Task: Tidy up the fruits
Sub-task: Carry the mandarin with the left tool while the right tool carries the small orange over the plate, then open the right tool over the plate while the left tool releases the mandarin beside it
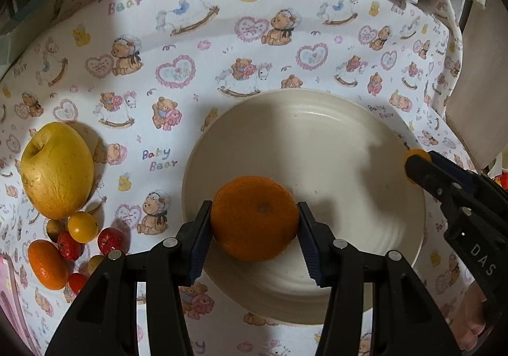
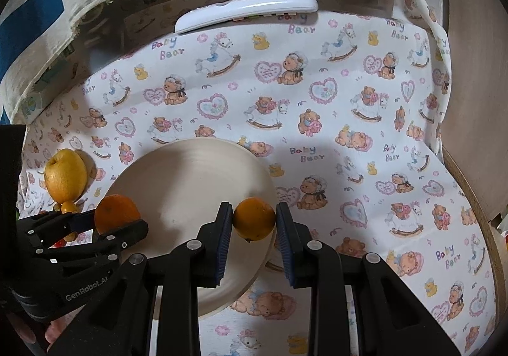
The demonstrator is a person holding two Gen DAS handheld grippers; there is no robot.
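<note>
Two grippers, one fruit in each, at one plate.
Left gripper [image 1: 254, 225] pinches one orange [image 1: 254, 218] over the cream plate [image 1: 349, 140]; right gripper [image 2: 254, 224] pinches one smaller yellow-orange fruit [image 2: 254, 218] at its rim; one yellow apple [image 1: 57, 170] lies left.

White remote control [image 2: 246, 11] at the far edge of the bear-print tablecloth [image 2: 349, 121].

Cloth, glaze and peel

We saw a matt printed cloth [image 1: 197, 70], a smooth, faintly ridged cream plate [image 1: 333, 140], a dimpled orange [image 1: 254, 218], a wrinkled yellow apple [image 1: 57, 170] and ribbed matt fingers [image 1: 198, 248].
</note>
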